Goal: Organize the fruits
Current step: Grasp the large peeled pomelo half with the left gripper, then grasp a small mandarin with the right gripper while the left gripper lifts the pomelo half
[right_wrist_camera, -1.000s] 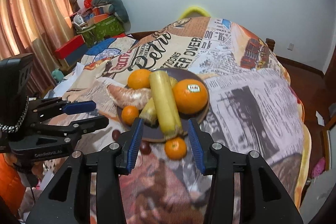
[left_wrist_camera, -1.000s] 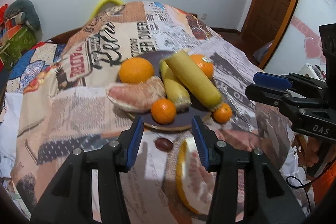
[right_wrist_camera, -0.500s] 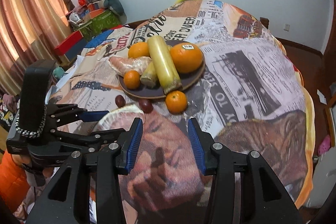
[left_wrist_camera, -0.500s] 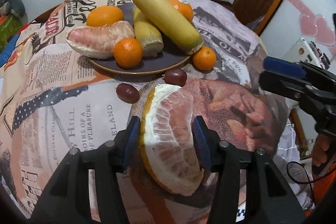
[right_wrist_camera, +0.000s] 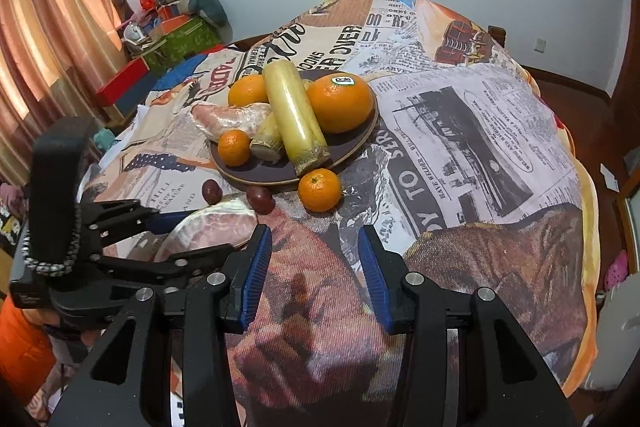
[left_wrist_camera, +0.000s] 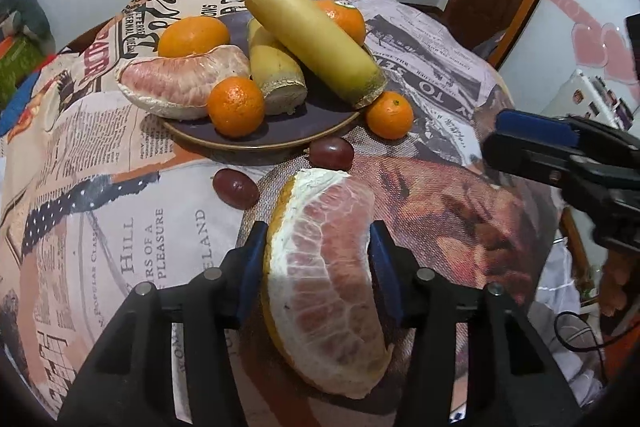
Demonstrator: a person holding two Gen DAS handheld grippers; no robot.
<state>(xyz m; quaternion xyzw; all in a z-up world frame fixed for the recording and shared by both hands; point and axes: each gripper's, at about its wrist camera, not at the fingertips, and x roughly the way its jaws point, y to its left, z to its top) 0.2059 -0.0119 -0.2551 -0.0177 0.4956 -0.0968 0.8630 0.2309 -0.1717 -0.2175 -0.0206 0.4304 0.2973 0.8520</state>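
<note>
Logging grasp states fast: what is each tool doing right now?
Left tool: fingers around the pomelo wedge; whether it grips cannot be told.
Right tool: open, holding nothing.

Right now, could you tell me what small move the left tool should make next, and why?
Probably close the left tool on the pomelo wedge: its fingers bracket the wedge on both sides, and it lies on the tablecloth, off the plate.
</note>
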